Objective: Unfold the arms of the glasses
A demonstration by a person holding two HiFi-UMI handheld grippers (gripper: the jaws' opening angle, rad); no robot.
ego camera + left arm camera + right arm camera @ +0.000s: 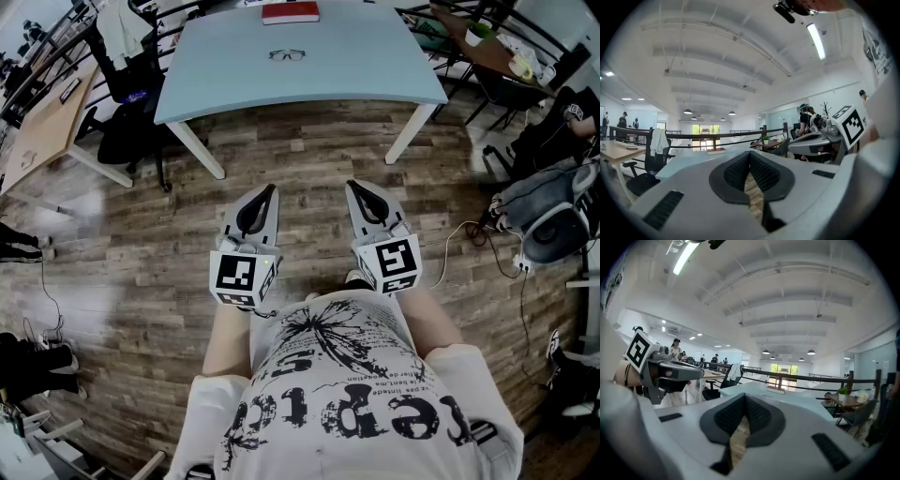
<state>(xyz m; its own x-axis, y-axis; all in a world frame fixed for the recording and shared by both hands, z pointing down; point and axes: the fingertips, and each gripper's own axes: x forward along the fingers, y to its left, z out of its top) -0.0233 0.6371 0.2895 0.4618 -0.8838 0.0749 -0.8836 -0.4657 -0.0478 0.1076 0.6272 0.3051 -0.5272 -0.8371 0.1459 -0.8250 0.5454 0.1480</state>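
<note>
Both shut, nothing in them: left gripper (270,190) & right gripper (353,186) sit side by side at waist level, well apart from the glasses (287,55). These lie on the pale blue table (375,66) ahead, near a red book (290,12). Thin dark frame, prob. folded, too small to tell. Risks: ribbed black pads slipping off slim arms; light frame skating over the smooth top if not braced.

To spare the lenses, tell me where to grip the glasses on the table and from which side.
Probably the front frame at one outer corner, coming from above on the near side. The glasses lie low on the pale table, lenses side by side across the view; how the arms lie is too small to tell.
</note>
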